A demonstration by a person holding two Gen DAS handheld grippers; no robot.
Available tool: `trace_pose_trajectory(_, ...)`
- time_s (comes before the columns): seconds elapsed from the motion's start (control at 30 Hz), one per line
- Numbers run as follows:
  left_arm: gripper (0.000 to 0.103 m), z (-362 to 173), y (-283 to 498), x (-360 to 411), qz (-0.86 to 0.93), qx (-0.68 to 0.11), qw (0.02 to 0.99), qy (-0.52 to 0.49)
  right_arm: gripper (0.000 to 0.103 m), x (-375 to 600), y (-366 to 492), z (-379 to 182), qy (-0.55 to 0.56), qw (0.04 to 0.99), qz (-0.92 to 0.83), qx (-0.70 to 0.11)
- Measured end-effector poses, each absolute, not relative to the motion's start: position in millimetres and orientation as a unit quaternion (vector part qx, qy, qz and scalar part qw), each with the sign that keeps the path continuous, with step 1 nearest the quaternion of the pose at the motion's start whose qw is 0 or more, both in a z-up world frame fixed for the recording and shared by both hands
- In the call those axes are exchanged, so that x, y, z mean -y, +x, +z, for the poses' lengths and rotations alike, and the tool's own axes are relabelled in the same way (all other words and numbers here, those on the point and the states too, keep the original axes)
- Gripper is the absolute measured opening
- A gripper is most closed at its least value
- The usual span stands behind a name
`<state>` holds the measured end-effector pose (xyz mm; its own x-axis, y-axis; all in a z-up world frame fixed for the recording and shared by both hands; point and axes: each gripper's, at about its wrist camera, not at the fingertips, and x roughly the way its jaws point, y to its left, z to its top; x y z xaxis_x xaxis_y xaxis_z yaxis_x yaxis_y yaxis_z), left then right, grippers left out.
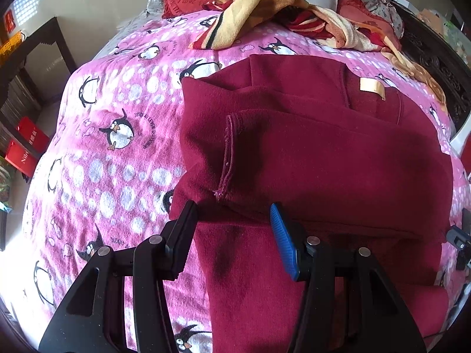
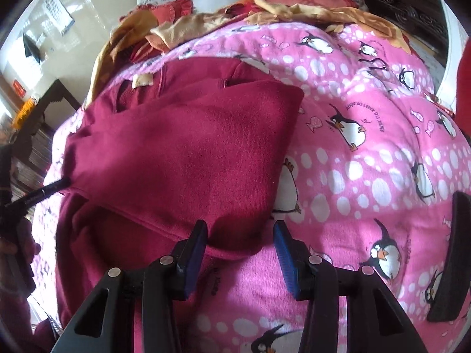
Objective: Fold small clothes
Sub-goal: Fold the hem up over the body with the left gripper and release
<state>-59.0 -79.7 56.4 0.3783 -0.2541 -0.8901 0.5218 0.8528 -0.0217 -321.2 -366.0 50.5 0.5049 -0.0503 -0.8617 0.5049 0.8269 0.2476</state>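
Two claws gape wide over a maroon top [image 1: 309, 153] on the bed [image 1: 117, 153]: left claw [image 1: 232, 220] shows its sleeve cuff [image 1: 229, 153]; right claw [image 2: 240, 236] shows its folded edge.

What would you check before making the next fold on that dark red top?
1. Left gripper open: ok.
2. Right gripper open: ok.
3. Maroon top lying on the penguin blanket: ok.
4. Sleeve already folded across the body: ok.
5. Right gripper's fingers straddling the top's near edge: cannot tell, edge partly hidden.
6. Yellow-red cloth pile apart from the top: ok.
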Motion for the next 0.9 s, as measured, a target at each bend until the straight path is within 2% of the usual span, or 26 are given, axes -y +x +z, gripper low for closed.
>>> trace_pose_trajectory(0.2,0.051,64.5,-83.0,49.2,-0.256,-0.51,0.812,0.119,0.045,359.0,-352.3,69.8,0.277,0.842,-0.143,-0.441)
trace_pose_trajectory(0.5,0.051,62.3,-154.1,-13.9,-0.286,-0.539,0.779,0.143,0.049,329.0,-395.2,90.6,0.248,0.852,-0.112,-0.448)
trace_pose_trajectory(0.9,0.051,35.5,-253.0,-60.5,-0.321,-0.606,0.706,0.177,0.049,304.5,-447.0,93.1,0.257,0.858,-0.115,-0.43)
